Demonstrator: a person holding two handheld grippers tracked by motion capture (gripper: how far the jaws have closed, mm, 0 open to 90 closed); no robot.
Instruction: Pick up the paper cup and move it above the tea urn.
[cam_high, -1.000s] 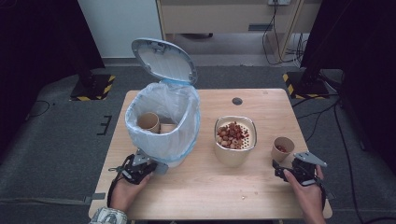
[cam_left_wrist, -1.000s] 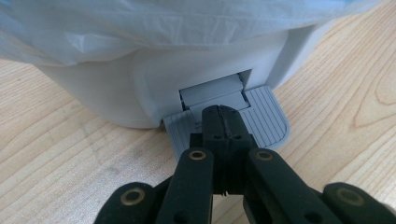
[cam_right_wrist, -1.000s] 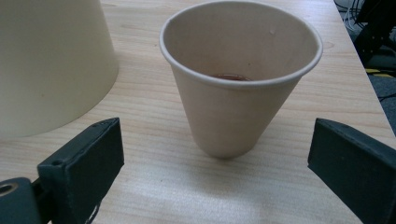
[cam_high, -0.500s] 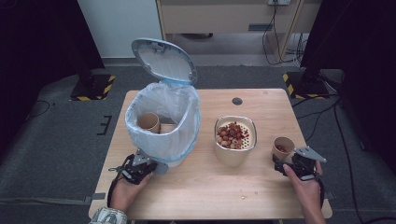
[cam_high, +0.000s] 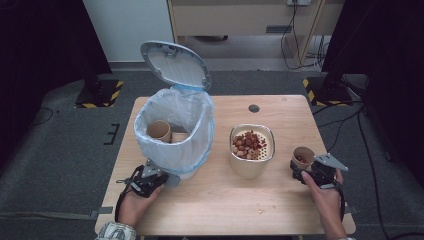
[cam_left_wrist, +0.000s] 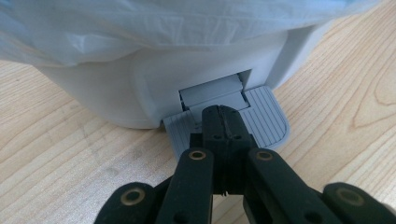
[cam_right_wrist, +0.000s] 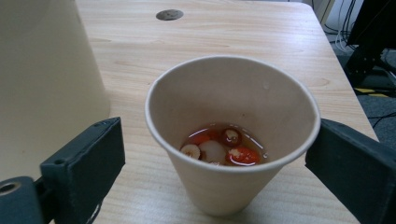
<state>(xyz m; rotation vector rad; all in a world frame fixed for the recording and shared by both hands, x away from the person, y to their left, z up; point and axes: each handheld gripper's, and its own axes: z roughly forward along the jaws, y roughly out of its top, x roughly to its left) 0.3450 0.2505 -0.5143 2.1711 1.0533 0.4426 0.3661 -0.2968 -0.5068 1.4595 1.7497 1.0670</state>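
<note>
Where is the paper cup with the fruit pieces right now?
In the high view the paper cup stands near the table's right edge, right of the strainer bowl, between the right gripper's open jaws.

Looked like a lab or test room, not a home: bare wooden table (cam_high: 280, 107) stood on grey carpet, hazard-striped stand feet (cam_high: 100, 95) sat at far left and right, cables (cam_high: 295, 30) trailed by a cabinet at the far wall.
</note>
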